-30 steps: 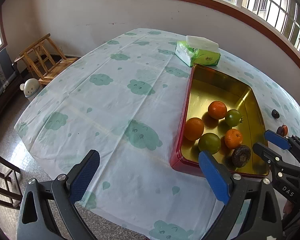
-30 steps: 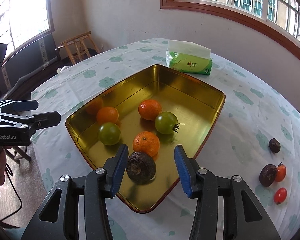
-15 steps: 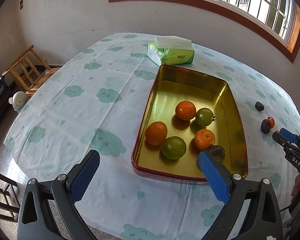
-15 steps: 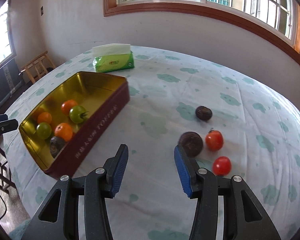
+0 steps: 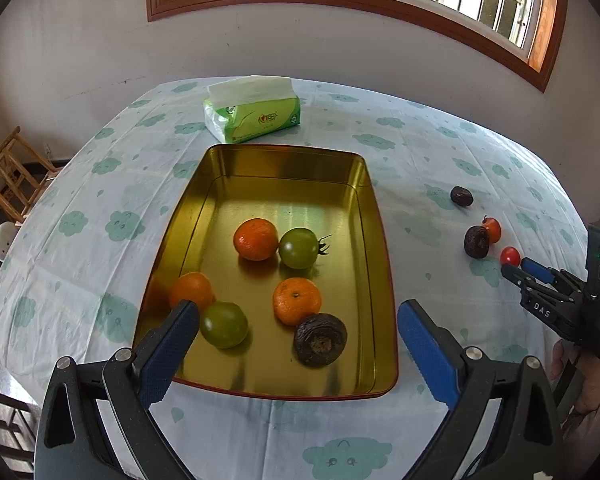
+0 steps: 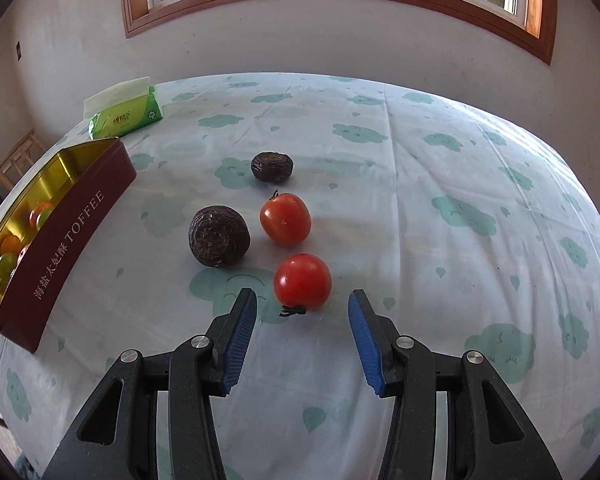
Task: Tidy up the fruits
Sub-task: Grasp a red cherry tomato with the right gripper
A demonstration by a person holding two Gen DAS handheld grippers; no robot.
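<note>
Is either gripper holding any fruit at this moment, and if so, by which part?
Nothing is held. The right gripper is open just short of the nearest red tomato; the left gripper hangs open over the gold tin.

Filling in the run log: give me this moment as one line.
left gripper: open over tin | right gripper: open, nearest red tomato just ahead | loose on the tablecloth: four fruits

Tin [image 5: 376,216] with six fruits left of four loose fruits [image 6: 302,281], tissue pack [image 5: 254,108] behind it.
</note>
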